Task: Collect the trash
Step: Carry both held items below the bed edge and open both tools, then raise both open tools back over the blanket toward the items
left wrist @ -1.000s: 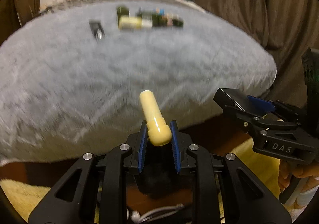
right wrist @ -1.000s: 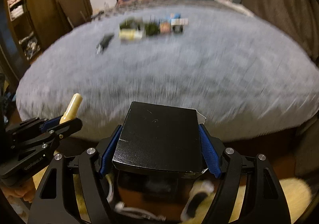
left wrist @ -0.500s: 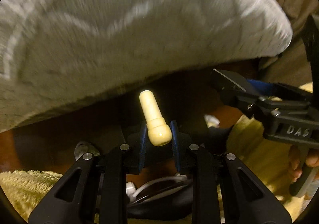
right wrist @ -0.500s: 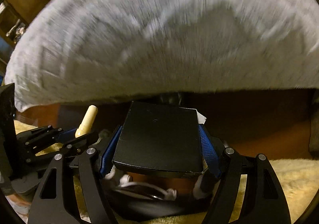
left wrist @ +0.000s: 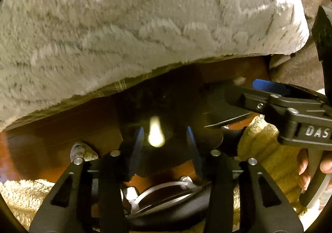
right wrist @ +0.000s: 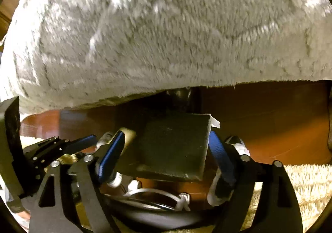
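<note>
**Both grippers let go of trash over a dark bin beside the bed**

Two wrist cameras look steeply down past the edge of a bed covered in a fluffy grey blanket (left wrist: 145, 25), which fills the upper half of each view. Below the blanket's hem lie a reddish-brown wooden floor (right wrist: 269, 129) and a shaggy cream rug (left wrist: 267, 150).

In the left wrist view, the left gripper (left wrist: 165, 139) has its blue-padded fingers (left wrist: 138, 141) spread, having just been opening. A small cream-coloured bottle (left wrist: 155, 135), blurred, sits in the gap between them, clear of both pads, over the dark mouth of a black bin (left wrist: 166, 104). At the right edge, the right gripper (left wrist: 267, 89) reaches in from the side, with part of a person's hand (left wrist: 305, 168) on its handle.

In the right wrist view, the right gripper (right wrist: 166, 145) also has its fingers (right wrist: 112, 152) spread and has just been opening. A flat black box (right wrist: 176, 145) with a pale flap at its upper right corner lies tilted between them. There is a clear gap at the left pad; at the right pad, contact cannot be judged. The left gripper (right wrist: 83, 143) shows at the lower left, and the cream bottle (right wrist: 128, 135) peeks out just beside the box's left edge.

A looped white cord (right wrist: 157, 193) lies near the bottom of the frame, over the bin's rim.
</note>
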The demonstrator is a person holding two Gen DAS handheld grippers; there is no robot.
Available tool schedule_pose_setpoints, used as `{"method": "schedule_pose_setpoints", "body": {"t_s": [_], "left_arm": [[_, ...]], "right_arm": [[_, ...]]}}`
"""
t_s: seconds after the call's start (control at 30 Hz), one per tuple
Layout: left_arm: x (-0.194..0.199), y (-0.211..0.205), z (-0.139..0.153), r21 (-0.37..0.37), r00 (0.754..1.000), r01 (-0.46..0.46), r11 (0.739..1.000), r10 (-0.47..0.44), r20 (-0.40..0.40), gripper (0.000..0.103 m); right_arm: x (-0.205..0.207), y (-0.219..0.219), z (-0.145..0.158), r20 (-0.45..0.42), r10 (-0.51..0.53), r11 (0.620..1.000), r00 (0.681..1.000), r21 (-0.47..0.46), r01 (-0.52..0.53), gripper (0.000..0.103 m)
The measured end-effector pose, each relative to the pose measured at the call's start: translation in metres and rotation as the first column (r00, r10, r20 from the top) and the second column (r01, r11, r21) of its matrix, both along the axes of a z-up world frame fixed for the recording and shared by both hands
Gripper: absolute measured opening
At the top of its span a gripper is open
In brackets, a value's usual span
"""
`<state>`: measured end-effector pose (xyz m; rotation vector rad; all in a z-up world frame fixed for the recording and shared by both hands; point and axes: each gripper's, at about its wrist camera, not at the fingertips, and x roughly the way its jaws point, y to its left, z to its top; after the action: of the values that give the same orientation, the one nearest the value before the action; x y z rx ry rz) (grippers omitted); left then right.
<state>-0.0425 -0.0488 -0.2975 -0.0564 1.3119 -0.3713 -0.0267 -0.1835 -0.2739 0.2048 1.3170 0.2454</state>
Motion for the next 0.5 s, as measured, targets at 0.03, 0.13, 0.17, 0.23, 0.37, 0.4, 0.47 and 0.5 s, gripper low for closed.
{"method": "schedule_pose_setpoints", "body": {"t_s": [0.03,0.13,0.17,0.23,0.37,0.4,0.47,0.5], "left_arm": [[-0.001,-0.001,0.002,0.005,1.000,-0.002,1.000,0.002,0.008,0.044],[-0.004,0.001,0.013,0.022,0.999,-0.014,1.000,0.013,0.036,0.050],[-0.005,0.003,0.018,0.023,0.999,-0.020,1.000,0.019,0.045,0.052],[-0.008,0.005,0.031,0.014,0.997,-0.036,0.999,0.035,0.064,0.059],[-0.014,0.010,0.065,0.006,0.985,-0.063,0.998,0.061,0.162,0.069],[-0.016,0.012,0.073,0.009,0.980,-0.073,0.997,0.070,0.187,0.071],[-0.016,0.016,0.092,0.003,0.969,-0.102,0.995,0.098,0.227,0.074],[-0.017,0.019,0.099,-0.003,0.965,-0.112,0.994,0.109,0.239,0.074]], "right_arm": [[0.000,-0.002,0.003,0.006,-0.002,1.000,1.000,0.001,0.002,0.089],[0.000,-0.007,0.014,0.035,-0.013,1.000,0.999,-0.002,0.013,0.089],[0.000,-0.009,0.019,0.047,-0.016,1.000,0.999,-0.006,0.016,0.089],[-0.003,-0.013,0.034,0.089,-0.024,0.999,0.996,-0.024,0.026,0.089],[-0.005,-0.028,0.069,0.193,-0.045,0.998,0.980,-0.039,0.053,0.091],[-0.006,-0.032,0.081,0.227,-0.054,0.997,0.973,-0.038,0.064,0.091],[-0.007,-0.039,0.095,0.266,-0.069,0.996,0.961,-0.032,0.080,0.092],[-0.008,-0.041,0.103,0.288,-0.077,0.996,0.955,-0.028,0.088,0.092]]}}
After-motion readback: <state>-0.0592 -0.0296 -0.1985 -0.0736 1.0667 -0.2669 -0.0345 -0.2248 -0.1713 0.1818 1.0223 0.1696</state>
